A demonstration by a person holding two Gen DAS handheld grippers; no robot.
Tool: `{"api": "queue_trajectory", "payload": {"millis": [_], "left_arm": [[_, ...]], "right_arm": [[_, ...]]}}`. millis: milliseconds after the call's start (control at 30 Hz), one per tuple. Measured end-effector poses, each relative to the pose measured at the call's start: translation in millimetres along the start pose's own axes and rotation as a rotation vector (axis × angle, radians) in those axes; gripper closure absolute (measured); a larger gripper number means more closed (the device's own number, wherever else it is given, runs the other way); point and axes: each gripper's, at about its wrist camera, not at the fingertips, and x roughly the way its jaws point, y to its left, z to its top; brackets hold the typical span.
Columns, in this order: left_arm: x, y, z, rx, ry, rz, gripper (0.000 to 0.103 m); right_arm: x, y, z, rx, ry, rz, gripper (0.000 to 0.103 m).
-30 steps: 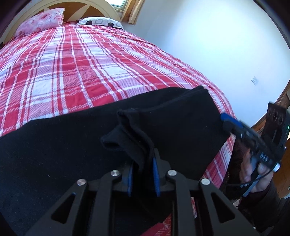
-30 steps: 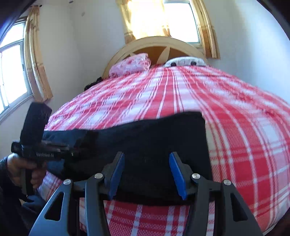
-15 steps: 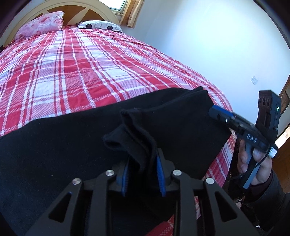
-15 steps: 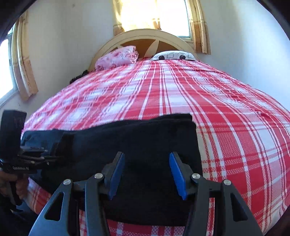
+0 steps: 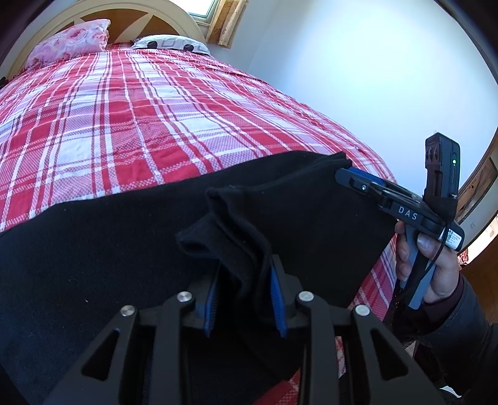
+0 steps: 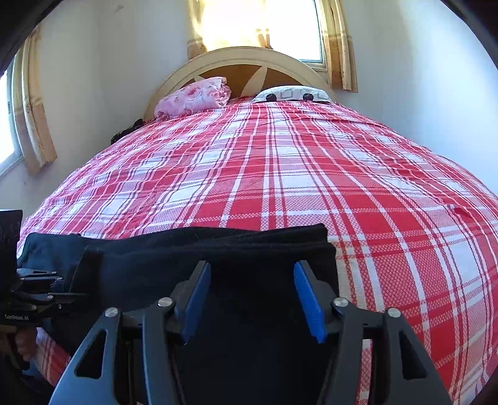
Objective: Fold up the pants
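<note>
left wrist view: we see the left gripper (image 5: 244,299) at the bottom of the frame, its jaws opening, with a bunched fold of the black pants (image 5: 124,249) standing up between the blue pads (image 5: 278,303). the right-hand pad lies against the cloth; whether the left-hand pad touches it we cannot tell, so the grip itself stays undecided. outward from these tongs the pants spread flat in a broad dark band to both sides, lying on the red plaid bedspread (image 5: 140,118). to the right of the tongs, at the far corner of the pants, we see the right gripper (image 5: 351,177) from the side, held by the person's hand (image 5: 429,264) in a dark sleeve. beyond the cloth the bedspread runs up to a pink pillow (image 5: 71,40) and a white patterned pillow (image 5: 171,45) under an arched headboard (image 5: 124,12).

right wrist view: the right gripper (image 6: 252,299) shows its jaws opening and parted, both pads clear of the cloth; the folded edge of the pants (image 6: 186,258) lies just ahead of and beneath them, not pinched. left of these tongs the left gripper (image 6: 59,286) sits at the other end of the pants. beyond, the bedspread (image 6: 280,171) rises to the two pillows, the headboard and a bright curtained window (image 6: 258,25).
</note>
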Motion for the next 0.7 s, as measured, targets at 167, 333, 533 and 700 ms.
{"api": "queue_trajectory", "payload": {"millis": [167, 333, 533, 700], "left_arm": [[2, -2, -1, -0.008, -0.003, 0.007, 0.064], [-3, -7, -4, 0.014, -0.011, 0.018, 0.059], [-15, -3, -13, 0.029, -0.030, 0.022, 0.053], [-27, -1, -18, 0.025, -0.034, 0.013, 0.053]], "right_arm": [[-1, 1, 1, 0.003, -0.003, -0.003, 0.045], [-9, 6, 2, 0.000, -0.019, -0.024, 0.045], [-12, 34, -6, -0.039, -0.006, 0.046, 0.045], [-7, 62, -11, -0.128, -0.013, 0.052, 0.043]]}}
